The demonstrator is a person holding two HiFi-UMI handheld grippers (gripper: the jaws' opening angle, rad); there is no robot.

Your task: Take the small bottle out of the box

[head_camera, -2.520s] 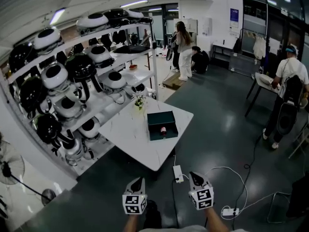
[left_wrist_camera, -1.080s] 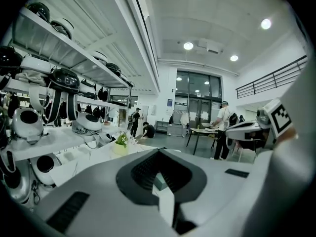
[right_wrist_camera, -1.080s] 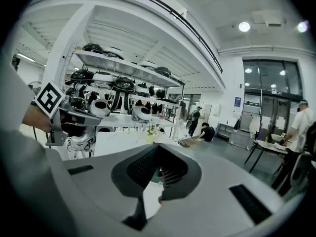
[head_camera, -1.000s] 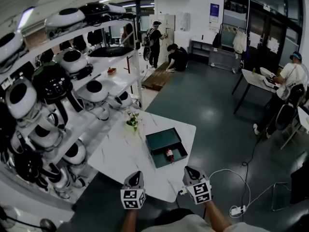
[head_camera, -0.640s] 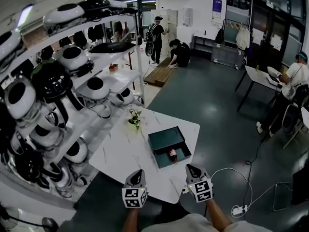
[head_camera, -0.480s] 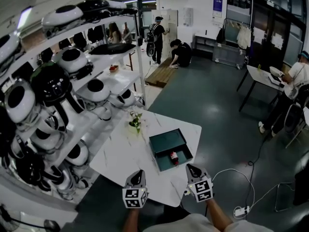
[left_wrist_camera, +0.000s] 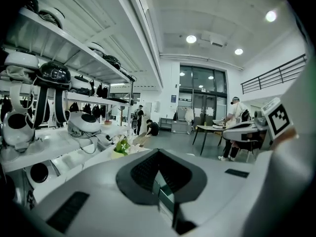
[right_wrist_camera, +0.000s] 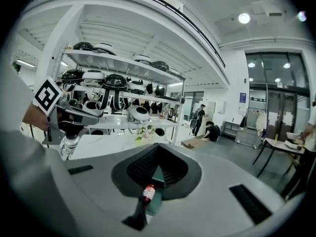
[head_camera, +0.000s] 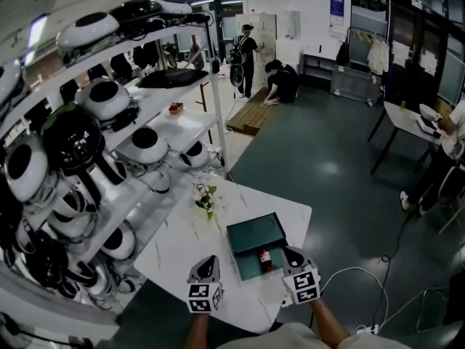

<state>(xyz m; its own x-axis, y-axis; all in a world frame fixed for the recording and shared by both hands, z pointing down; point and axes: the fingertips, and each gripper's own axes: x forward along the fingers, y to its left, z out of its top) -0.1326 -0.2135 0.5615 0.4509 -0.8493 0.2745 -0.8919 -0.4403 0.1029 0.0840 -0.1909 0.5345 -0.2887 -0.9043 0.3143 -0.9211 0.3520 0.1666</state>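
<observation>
The white marble-patterned surface (head_camera: pixel 190 240) has a tall rack of white shelves (head_camera: pixel 190 122) hard along its left side and open dark grey floor (head_camera: pixel 341 187) beyond its right and far edges. The dark green open box (head_camera: pixel 247 233) sits close to the surface's right edge. A broad bare stretch lies to its left, with a small pot of white flowers (head_camera: pixel 205 197) at the far-left rim. The small red-labelled bottle (head_camera: pixel 265 257) lies in the box's near right part, close to the front wall. The left gripper (head_camera: pixel 208 262) hovers over the near bare stretch, jaws pressed together and empty. The right gripper (head_camera: pixel 293 254) is likewise closed on nothing, its tip just beside the box's near right corner, the bottle straight ahead of its jaws. Against a second ago both grippers have come in over the surface's near edge — the box now lies much closer to them.
</observation>
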